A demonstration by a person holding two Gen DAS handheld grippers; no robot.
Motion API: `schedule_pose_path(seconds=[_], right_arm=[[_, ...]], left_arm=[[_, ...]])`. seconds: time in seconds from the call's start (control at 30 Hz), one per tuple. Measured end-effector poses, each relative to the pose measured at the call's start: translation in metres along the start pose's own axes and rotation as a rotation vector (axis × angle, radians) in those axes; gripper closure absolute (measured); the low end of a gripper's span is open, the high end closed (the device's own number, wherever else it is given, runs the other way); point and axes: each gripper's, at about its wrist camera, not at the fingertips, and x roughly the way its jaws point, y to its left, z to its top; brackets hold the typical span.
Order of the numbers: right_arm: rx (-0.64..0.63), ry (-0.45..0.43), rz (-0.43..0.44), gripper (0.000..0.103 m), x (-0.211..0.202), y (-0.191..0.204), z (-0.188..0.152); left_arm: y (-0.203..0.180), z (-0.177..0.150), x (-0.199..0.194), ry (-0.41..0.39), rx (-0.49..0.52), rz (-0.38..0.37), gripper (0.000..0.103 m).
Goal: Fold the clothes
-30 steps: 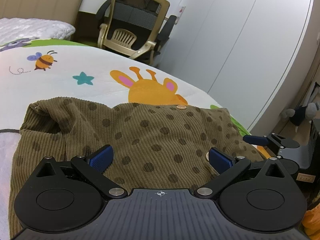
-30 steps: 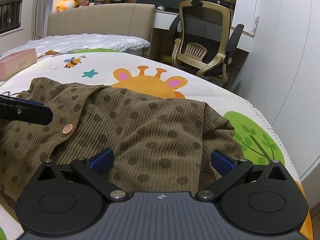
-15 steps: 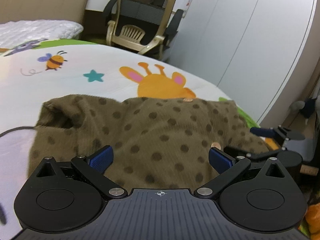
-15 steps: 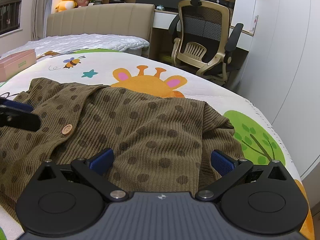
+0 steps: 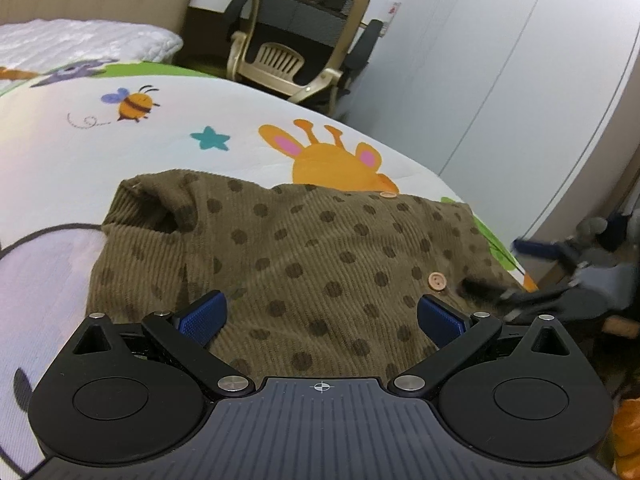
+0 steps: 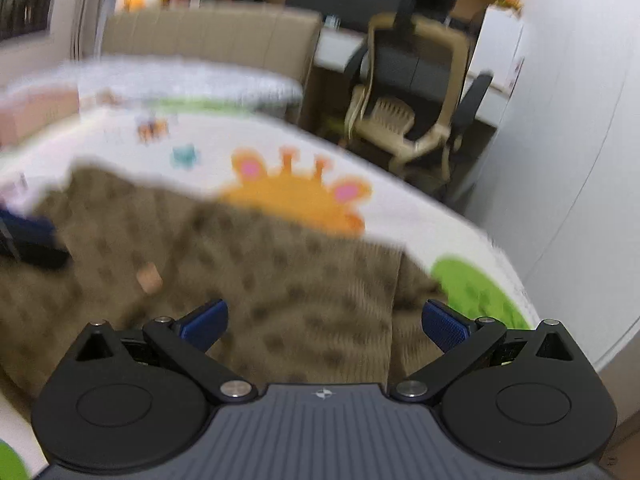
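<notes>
A brown corduroy garment with dark dots (image 5: 304, 256) lies spread on the cartoon-print bed cover (image 5: 120, 152), wooden buttons (image 5: 437, 281) showing near its right side. My left gripper (image 5: 320, 318) hovers open over the garment's near edge, nothing between its blue pads. In the left wrist view the right gripper (image 5: 560, 264) shows blurred at the garment's right edge. The right wrist view is blurred; there my right gripper (image 6: 324, 320) stands open above the garment (image 6: 280, 280), and the left gripper's finger (image 6: 28, 240) shows at the far left.
A beige office chair (image 5: 300, 52) stands past the bed's far edge beside white wardrobe doors (image 5: 500, 60). A padded headboard (image 6: 208, 40) and a white quilted pillow (image 5: 80, 40) are at the back left. The bed edge drops off to the right.
The left wrist view has drawn back from the garment, showing more bed cover. My right gripper has started moving fast; its view has gone blurred and sits lower over the garment.
</notes>
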Motion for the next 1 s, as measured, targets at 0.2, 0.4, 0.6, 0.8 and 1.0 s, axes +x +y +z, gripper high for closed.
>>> schedule_pose_path(seconds=[0.2, 0.4, 0.6, 0.8, 1.0], right_arm=[[-0.042, 0.026, 0.074, 0.0, 0.009, 0.021, -0.005], [-0.191, 0.06, 0.036, 0.0, 0.019, 0.044, -0.015], [-0.008, -0.007, 0.057, 0.0, 0.016, 0.013, 0.014], [0.098, 0.121, 0.028, 0.0, 0.067, 0.004, 0.011], [0.165, 0.144, 0.062, 0.0, 0.073, -0.003, 0.003]], left_arm=[[-0.001, -0.002, 0.0, 0.0, 0.007, 0.017, 0.0], [-0.001, -0.004, -0.001, 0.0, 0.011, 0.019, 0.0], [-0.002, -0.006, 0.0, -0.004, 0.022, 0.026, 0.0], [-0.004, -0.006, 0.0, -0.005, 0.027, 0.028, 0.0], [-0.005, -0.007, 0.0, -0.009, 0.033, 0.03, 0.0]])
